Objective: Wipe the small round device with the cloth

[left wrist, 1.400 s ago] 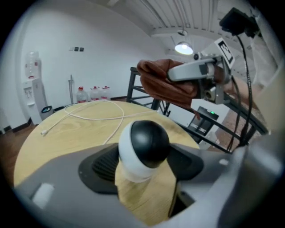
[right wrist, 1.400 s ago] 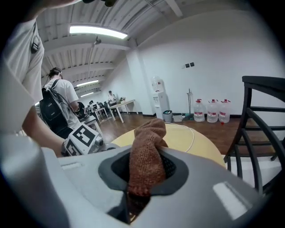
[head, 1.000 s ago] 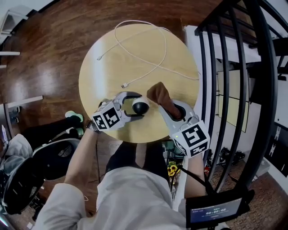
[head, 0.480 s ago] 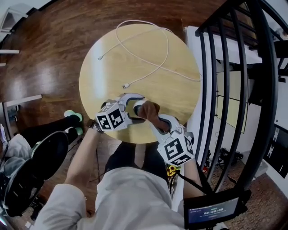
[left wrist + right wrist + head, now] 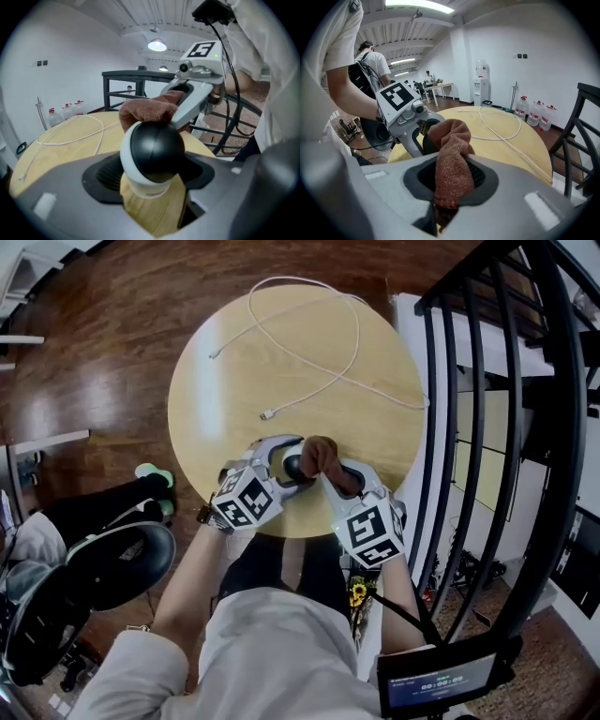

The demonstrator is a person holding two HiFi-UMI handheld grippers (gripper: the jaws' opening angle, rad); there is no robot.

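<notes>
The small round device (image 5: 293, 466), a black ball in a white shell, sits between the jaws of my left gripper (image 5: 283, 458) just above the near edge of the round wooden table (image 5: 234, 381). Those jaws have just been closing, and they are shut on it. In the left gripper view the device (image 5: 154, 150) fills the middle, with the brown cloth (image 5: 147, 110) lying against its far side. My right gripper (image 5: 336, 474) is shut on that cloth (image 5: 322, 454), which bunches up out of its jaws (image 5: 452, 159) and hides part of the device.
A white cable (image 5: 319, 362) loops across the far half of the table. A black railing (image 5: 487, 427) stands close on the right. A black chair (image 5: 103, 568) is on the floor at the left. Water bottles (image 5: 534, 117) line the far wall.
My right gripper has come down and to the left with the cloth, from beside the device to against it. The left gripper has stayed in place with the device.
</notes>
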